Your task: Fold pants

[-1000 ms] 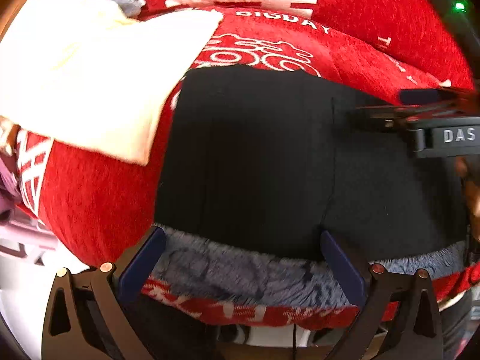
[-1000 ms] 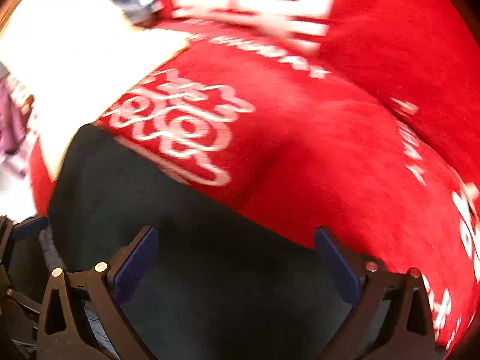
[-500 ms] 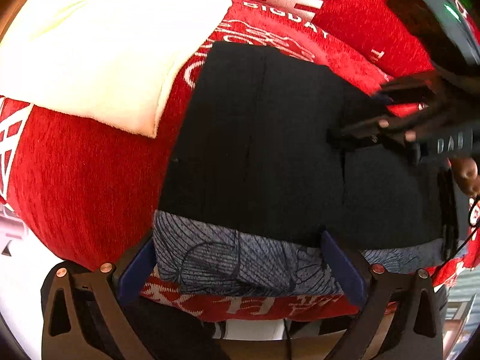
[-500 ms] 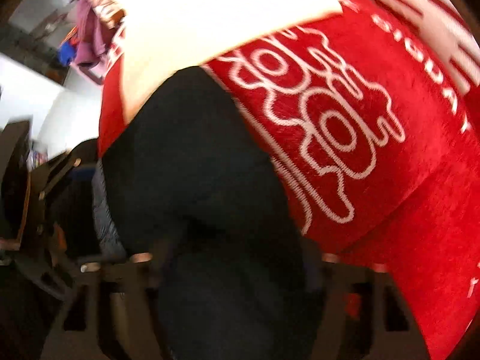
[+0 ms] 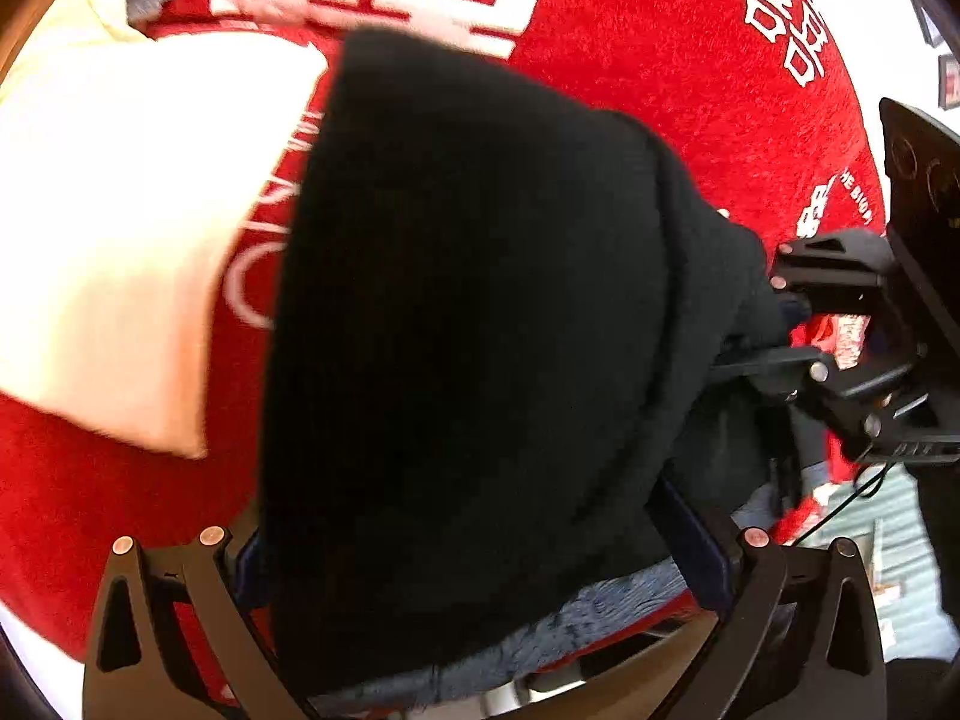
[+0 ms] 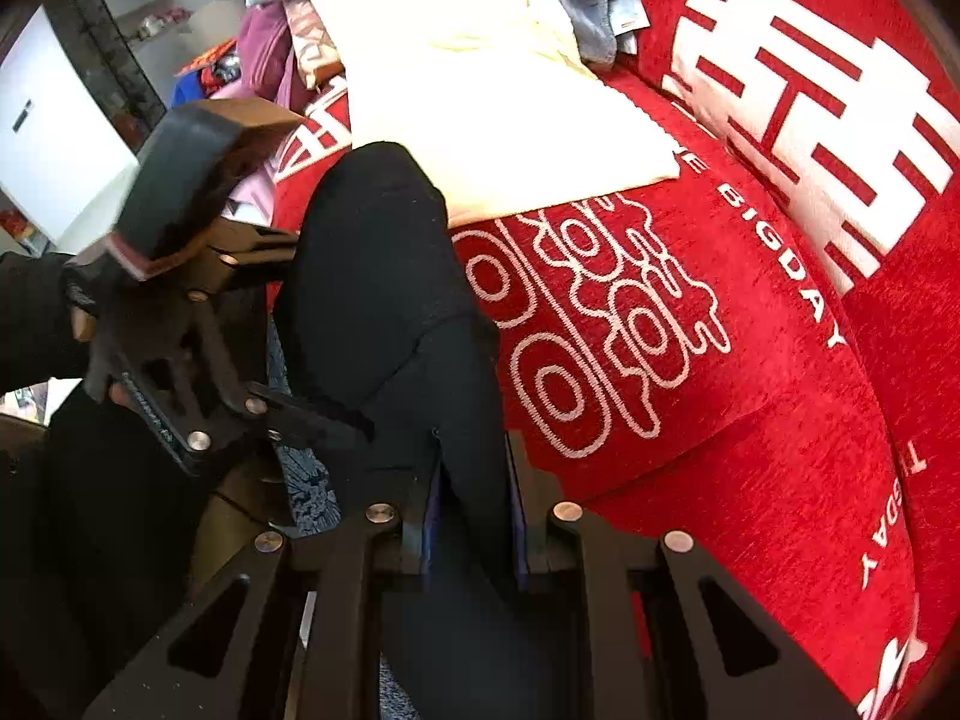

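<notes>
Here, black pants [image 5: 468, 324] lie bunched on the red blanket [image 6: 750, 420], beside a cream pillow [image 5: 120, 240]. Right claw [image 6: 474, 516] has just closed, pinching a pants fold. Left claw [image 5: 480, 546] gapes wide, fabric draped between its fingers.

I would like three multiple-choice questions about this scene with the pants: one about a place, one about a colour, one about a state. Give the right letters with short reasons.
1. Where does the cream pillow lie?
A. on the red cover
B. on the floor
C. on top of the pants

2. What colour are the pants?
A. white
B. black
C. green

3. How is the right gripper?
A. wide open, nothing between its jaws
B. shut on the pants
C. out of view

Key:
1 A: the pillow rests on the red cover, beside the pants.
2 B: the cloth is black in both views.
3 B: its jaws have just been closing and now pinch a black fold.
</notes>
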